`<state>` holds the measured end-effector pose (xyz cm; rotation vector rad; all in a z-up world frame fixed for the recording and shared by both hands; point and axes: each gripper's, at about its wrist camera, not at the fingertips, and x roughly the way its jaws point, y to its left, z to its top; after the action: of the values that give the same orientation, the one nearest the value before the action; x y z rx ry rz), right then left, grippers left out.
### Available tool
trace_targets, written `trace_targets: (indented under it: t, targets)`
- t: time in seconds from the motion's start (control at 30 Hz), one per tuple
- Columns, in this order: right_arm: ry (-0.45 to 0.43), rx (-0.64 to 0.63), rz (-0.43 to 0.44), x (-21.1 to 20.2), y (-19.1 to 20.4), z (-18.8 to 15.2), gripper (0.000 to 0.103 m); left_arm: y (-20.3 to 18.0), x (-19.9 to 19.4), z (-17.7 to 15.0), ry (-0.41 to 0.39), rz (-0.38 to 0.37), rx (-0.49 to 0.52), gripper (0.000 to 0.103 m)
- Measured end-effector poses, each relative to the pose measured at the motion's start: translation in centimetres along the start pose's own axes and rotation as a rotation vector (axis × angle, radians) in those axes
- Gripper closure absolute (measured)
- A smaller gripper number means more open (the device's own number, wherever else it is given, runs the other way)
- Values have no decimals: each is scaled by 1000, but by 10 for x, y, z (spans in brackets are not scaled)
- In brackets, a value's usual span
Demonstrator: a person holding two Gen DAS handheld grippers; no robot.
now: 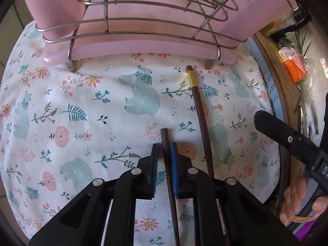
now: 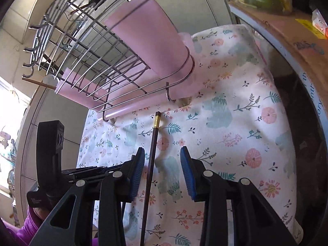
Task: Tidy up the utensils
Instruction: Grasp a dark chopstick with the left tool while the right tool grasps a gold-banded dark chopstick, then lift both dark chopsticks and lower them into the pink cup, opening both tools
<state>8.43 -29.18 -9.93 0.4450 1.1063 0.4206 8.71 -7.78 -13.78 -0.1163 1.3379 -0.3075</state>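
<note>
Your left hand-held gripper (image 1: 165,153) is clenched on a dark chopstick (image 1: 168,164). Your right hand-held gripper (image 2: 162,164) is released, straddling the gold-banded chopstick (image 2: 150,164) lying on the floral cloth (image 2: 235,143) near the wire rack (image 2: 92,61).

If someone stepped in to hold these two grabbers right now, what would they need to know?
Left gripper: shut on a plain dark wooden chopstick lying on the floral bear-print cloth.
Right gripper: open, jaws straddling the gold-banded dark chopstick, not gripping yet.
Wire rack with pink holders stands just beyond.
Done: one chopstick pinched.
Left: grip the second, lift both, drop them into the rack.
</note>
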Motion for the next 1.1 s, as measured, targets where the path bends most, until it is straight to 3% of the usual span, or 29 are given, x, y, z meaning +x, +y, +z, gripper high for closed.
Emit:
trace_targets:
  t: [0.23, 0.53, 0.6, 0.67, 0.73, 0.9, 1.1]
  targets:
    - [106, 0, 10, 38, 10, 24, 67, 21, -23, -1, -74, -93, -34, 97]
    - [157, -59, -137, 90, 30, 42, 71, 53, -61, -3, -197, -167, -71, 97]
    - [140, -81, -171, 93, 34, 43, 76, 59, -65, -2, -206, -173, -78, 97]
    - [124, -97, -199, 95, 37, 42, 89, 63, -66, -2, -211, -178, -86, 97]
    - [112, -97, -182, 95, 38, 41, 94, 67, -69, -3, -217, -180, -89, 97]
    - [53, -90, -132, 75, 41, 29, 95, 74, -82, -11, -262, -175, -93, 97]
    - [-128, -138, -55, 16, 57, 16, 97, 78, -116, -17, -377, -160, -94, 97]
